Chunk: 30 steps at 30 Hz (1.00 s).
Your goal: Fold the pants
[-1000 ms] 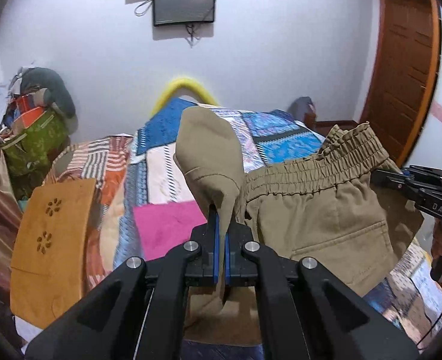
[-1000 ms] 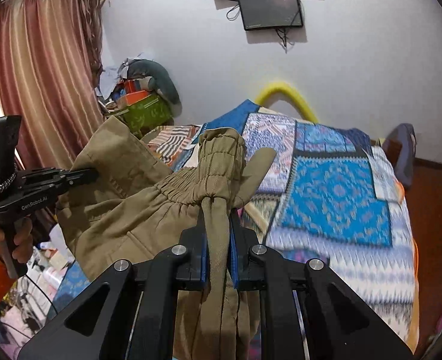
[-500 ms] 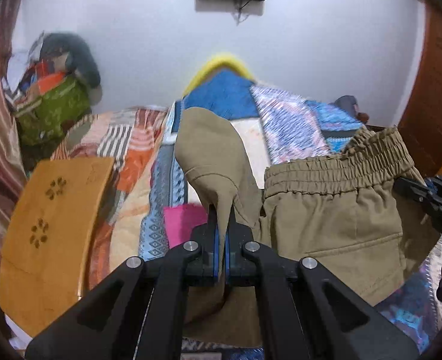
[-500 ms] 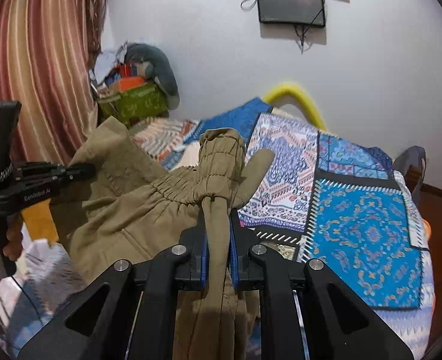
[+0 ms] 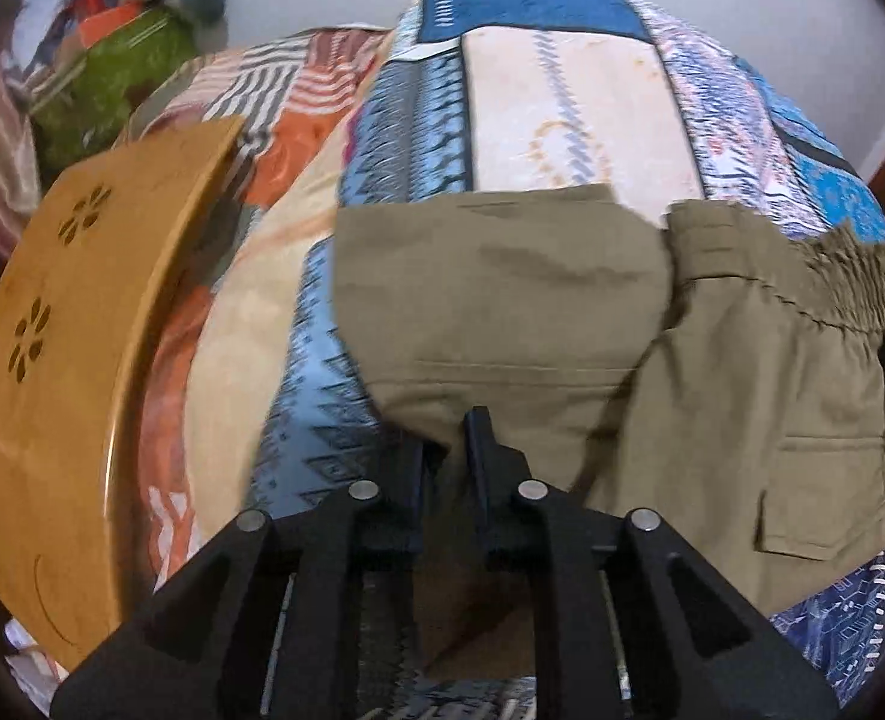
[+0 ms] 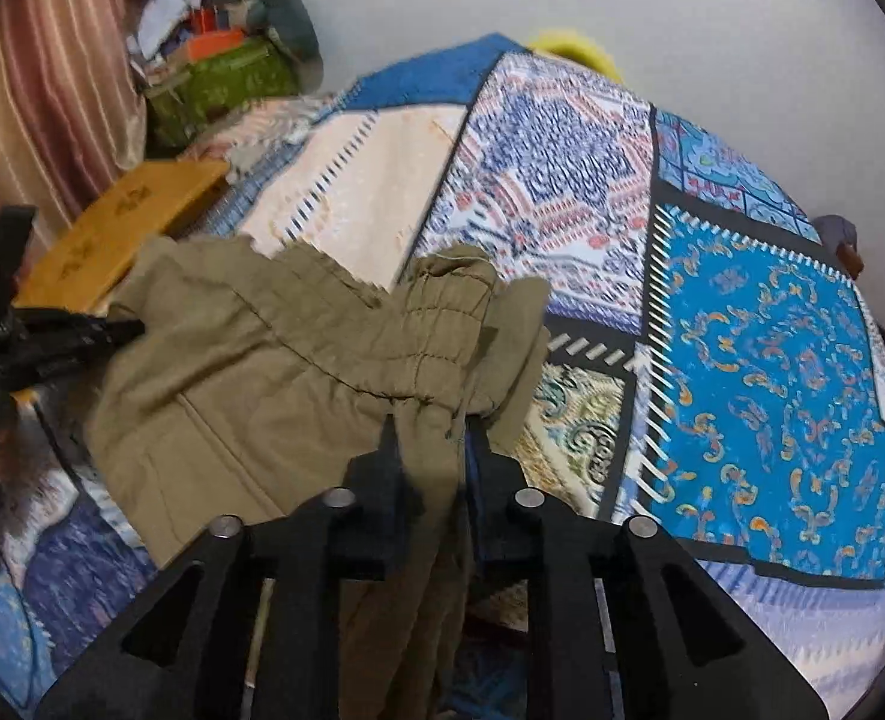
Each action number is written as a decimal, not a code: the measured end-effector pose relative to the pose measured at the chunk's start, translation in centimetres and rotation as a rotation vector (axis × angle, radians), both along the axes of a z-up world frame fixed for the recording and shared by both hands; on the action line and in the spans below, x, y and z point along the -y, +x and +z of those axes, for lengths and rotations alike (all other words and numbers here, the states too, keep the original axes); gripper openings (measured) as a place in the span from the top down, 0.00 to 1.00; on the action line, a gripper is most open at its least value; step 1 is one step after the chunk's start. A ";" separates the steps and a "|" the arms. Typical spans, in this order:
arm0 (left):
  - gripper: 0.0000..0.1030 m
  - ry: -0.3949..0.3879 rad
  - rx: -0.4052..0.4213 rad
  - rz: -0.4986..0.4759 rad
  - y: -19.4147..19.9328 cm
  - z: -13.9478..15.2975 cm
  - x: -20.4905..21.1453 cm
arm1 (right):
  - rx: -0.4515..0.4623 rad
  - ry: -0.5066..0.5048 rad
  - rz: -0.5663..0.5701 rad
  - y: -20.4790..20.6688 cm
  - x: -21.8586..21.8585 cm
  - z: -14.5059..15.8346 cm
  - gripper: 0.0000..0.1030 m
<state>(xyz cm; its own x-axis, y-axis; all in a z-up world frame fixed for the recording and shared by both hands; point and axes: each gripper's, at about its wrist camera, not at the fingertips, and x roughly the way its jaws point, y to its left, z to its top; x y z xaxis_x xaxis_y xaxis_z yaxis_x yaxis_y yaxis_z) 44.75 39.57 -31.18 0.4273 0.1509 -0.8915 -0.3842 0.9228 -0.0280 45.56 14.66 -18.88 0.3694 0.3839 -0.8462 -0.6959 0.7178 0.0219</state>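
Note:
Olive-khaki pants (image 5: 712, 372) with an elastic waistband and a back pocket hang between both grippers, low over the patchwork bed. My left gripper (image 5: 447, 438) is shut on a fold of the pants at one end. My right gripper (image 6: 427, 438) is shut on the gathered waistband of the pants (image 6: 298, 360). The left gripper also shows in the right wrist view (image 6: 82, 333) at the left, clamping the cloth's far edge.
The bed carries a patchwork quilt (image 6: 772, 330) in blue, white and orange. A curved orange wooden board (image 5: 64, 324) stands at the bed's left side. A green bag and piled clothes (image 6: 226, 72) sit in the far corner by a striped curtain (image 6: 40, 60).
Both grippers have tilted down and lowered the pants toward the bed. The cloth that stood up above each gripper now spreads out flatter over the quilt.

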 end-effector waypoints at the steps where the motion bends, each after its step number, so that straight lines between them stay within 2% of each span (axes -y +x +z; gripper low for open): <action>1: 0.80 0.002 -0.002 0.005 -0.2 0.0 -0.2 | -0.005 -0.010 0.002 0.0 0.1 -0.3 0.78; 7: 0.78 0.020 -0.024 0.021 -2.3 1.0 -0.9 | -0.028 0.003 -0.034 -0.1 2.4 0.2 0.61; 13: 0.78 0.046 0.018 -0.007 -5.4 5.4 0.9 | 0.017 0.050 -0.047 -1.9 4.4 3.6 0.60; 20: 0.78 0.094 0.150 -0.063 -9.6 14.2 5.5 | 0.107 0.165 -0.039 -6.6 7.4 10.9 0.60; 24: 0.78 0.152 0.257 -0.119 -13.1 20.4 8.9 | 0.163 0.244 -0.020 -9.9 8.9 15.5 0.60; 30: 0.77 0.189 0.453 -0.146 -20.1 29.4 14.3 | 0.304 0.369 0.030 -16.6 11.3 22.8 0.60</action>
